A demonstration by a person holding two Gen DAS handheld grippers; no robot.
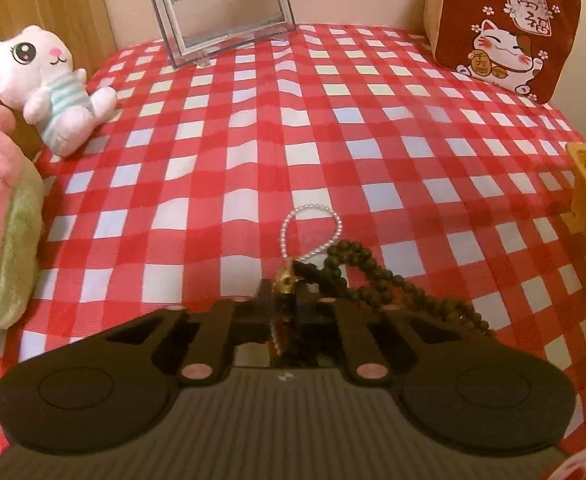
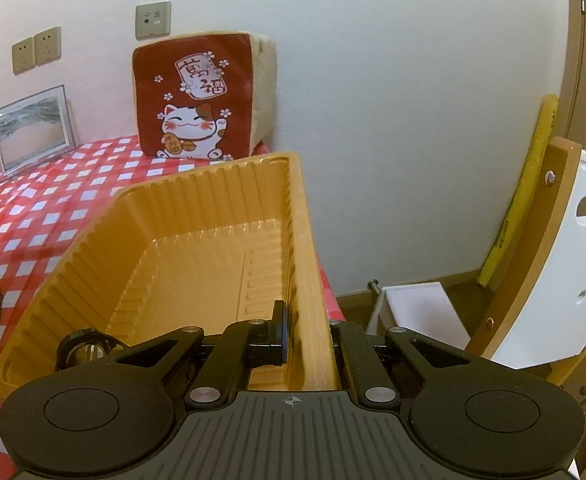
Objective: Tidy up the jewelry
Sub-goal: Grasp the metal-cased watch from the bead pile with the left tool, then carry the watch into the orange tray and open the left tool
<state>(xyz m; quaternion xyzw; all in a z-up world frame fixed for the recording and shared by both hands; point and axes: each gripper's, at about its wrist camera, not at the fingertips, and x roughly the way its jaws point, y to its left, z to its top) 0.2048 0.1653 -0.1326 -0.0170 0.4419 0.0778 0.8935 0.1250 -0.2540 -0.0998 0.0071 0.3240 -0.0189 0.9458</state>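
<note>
Left gripper closed down on a tangle of jewelry: a small gold charm sits pinched right at the tips. From it a white pearl strand loops forward over the checked tablecloth, and a dark bead string trails off toward the table's right edge. Cannot tell whether the dark beads are caught in the grip or merely lie against it.

Right gripper clamped on the near right wall of the yellow plastic tray, which sits at the table's right edge. A dark ring-like piece already lies in the tray's near left corner.

Handling, as I judge it: both strands are light, limp and slippery, and they will swing and snag on each other when lifted. The charm or clasp is the firmest hold; pearls pinched singly would likely slip. The tray wall is thin and flexible, so steadying it makes sense.
</note>
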